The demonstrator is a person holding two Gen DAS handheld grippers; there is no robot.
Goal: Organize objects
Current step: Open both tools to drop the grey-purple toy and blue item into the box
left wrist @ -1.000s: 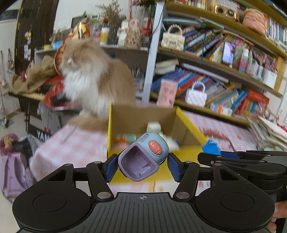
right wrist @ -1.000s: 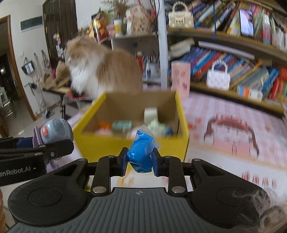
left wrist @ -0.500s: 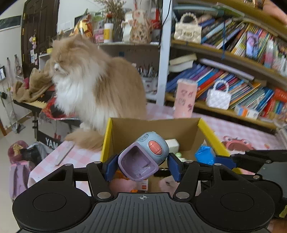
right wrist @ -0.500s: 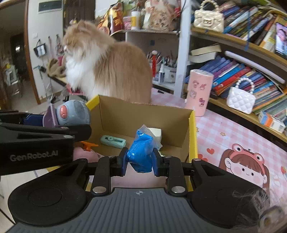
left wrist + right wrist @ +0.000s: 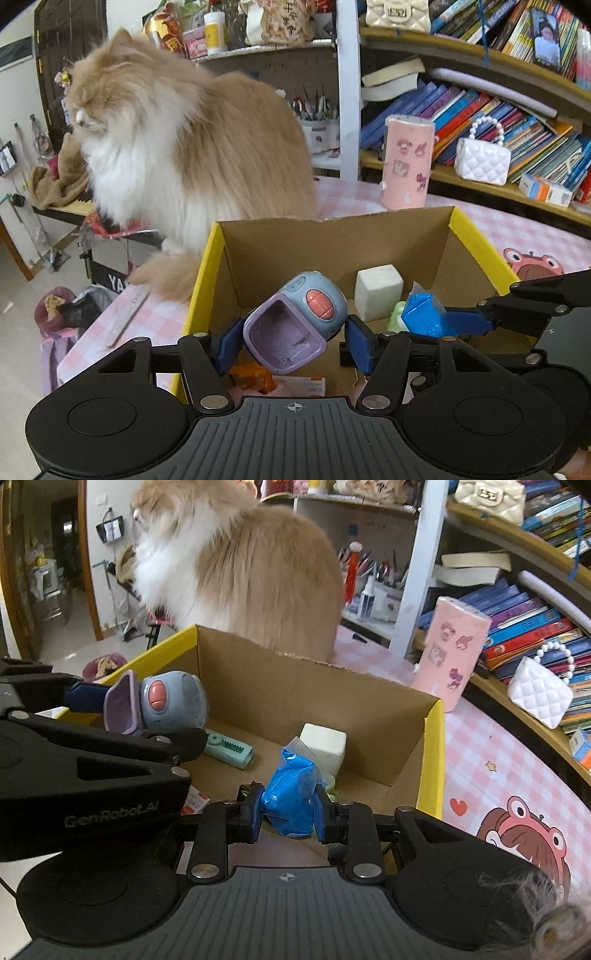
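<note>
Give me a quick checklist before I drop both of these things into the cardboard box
1. Left gripper holds the purple-grey toy: ok.
2. Right gripper holds the blue packet: ok.
3. Both items over the open cardboard box: ok.
4. Bare floor under the toy: cannot tell; an orange item lies below.
5. Cat outside the box, behind its far wall: ok.
6. Grippers apart from each other: ok.

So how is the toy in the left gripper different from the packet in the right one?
The toy is hard moulded plastic, grey-blue and lilac with a coral button; the packet is crinkled blue wrapping. The toy looks bulkier and spreads the left gripper wider than the packet spreads the right gripper. Both are held above the cardboard box.
</note>
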